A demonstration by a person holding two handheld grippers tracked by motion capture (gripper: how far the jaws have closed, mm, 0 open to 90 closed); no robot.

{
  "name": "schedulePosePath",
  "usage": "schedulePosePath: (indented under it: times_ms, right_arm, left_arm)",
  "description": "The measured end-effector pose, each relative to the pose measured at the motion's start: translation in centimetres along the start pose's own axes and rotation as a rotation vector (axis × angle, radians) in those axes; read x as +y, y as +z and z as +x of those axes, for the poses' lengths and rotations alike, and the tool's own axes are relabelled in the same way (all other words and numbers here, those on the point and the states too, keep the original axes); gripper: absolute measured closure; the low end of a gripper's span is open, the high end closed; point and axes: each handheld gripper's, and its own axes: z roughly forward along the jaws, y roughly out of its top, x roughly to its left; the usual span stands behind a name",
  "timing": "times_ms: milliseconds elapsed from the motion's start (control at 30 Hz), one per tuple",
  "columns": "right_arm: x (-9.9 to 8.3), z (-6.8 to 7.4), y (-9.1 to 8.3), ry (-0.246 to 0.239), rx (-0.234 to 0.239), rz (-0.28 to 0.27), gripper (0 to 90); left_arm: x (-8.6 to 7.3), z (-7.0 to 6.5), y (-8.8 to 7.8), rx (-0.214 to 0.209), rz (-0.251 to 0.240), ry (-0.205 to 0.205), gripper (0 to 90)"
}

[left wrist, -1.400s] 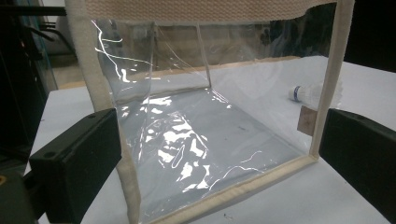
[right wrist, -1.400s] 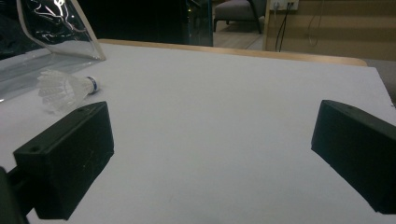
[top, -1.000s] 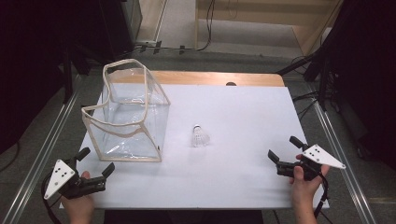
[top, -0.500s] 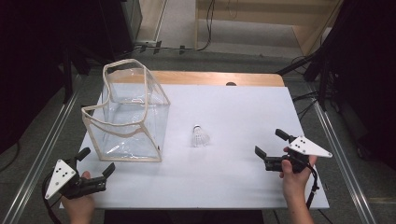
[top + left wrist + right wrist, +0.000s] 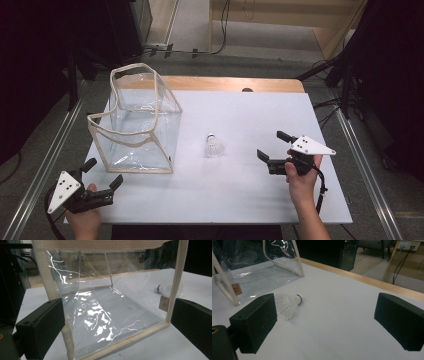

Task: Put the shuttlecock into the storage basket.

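Note:
A clear plastic bag (image 5: 136,125) with cream fabric trim stands open on the white table, left of centre. A white shuttlecock (image 5: 214,146) lies on its side to the bag's right; it also lies ahead of the right jaws (image 5: 288,305) and shows through the bag's wall (image 5: 166,288). My right gripper (image 5: 273,145) is open, low over the table, a short way right of the shuttlecock. At the table's front left corner my left gripper (image 5: 103,173) is open, facing the bag (image 5: 105,305) from close by.
The white table top (image 5: 240,190) has a wooden strip (image 5: 230,84) along its far edge. Metal rails (image 5: 45,165) run down both sides of the table. Dark equipment and cables stand on the floor beyond.
My right gripper has moved left and forward across the table toward the shuttlecock. The left gripper has hardly moved.

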Motion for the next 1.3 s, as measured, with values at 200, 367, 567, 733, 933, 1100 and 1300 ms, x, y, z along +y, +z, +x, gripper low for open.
schedulePosePath:
  times_ms: [200, 367, 567, 733, 933, 1100, 1300]
  right_arm:
    - [0.9, 0.6, 1.2, -0.013, 0.019, 0.020, 20.5]
    - [2.2, 1.4, 2.8, -0.043, 0.003, 0.043, 32.6]
    - [3.1, 1.9, 3.9, -0.055, 0.003, 0.056, 50.6]
    - [3.5, 2.4, 5.0, -0.079, 0.012, 0.086, 71.3]
    - [4.2, 2.7, 6.5, -0.104, 0.061, 0.127, 87.9]
    - [4.7, 2.9, 7.4, -0.106, 0.087, 0.151, 88.0]
    - [5.2, 3.3, 9.3, -0.124, 0.119, 0.194, 88.1]
  left_arm:
    - [0.0, -0.1, 0.0, 0.000, 0.005, 0.006, 0.0]
    - [0.0, -0.1, 0.0, -0.001, 0.006, 0.007, 0.0]
    - [0.0, -0.1, 0.0, 0.000, 0.006, 0.007, 0.0]
    - [0.0, -0.1, 0.0, -0.001, 0.005, 0.007, 0.0]
    - [0.0, -0.1, 0.0, -0.002, 0.005, 0.008, 0.0]
    - [0.0, -0.1, 0.0, -0.002, 0.005, 0.008, 0.0]
    - [0.0, 0.0, 0.0, -0.002, 0.004, 0.007, 0.0]
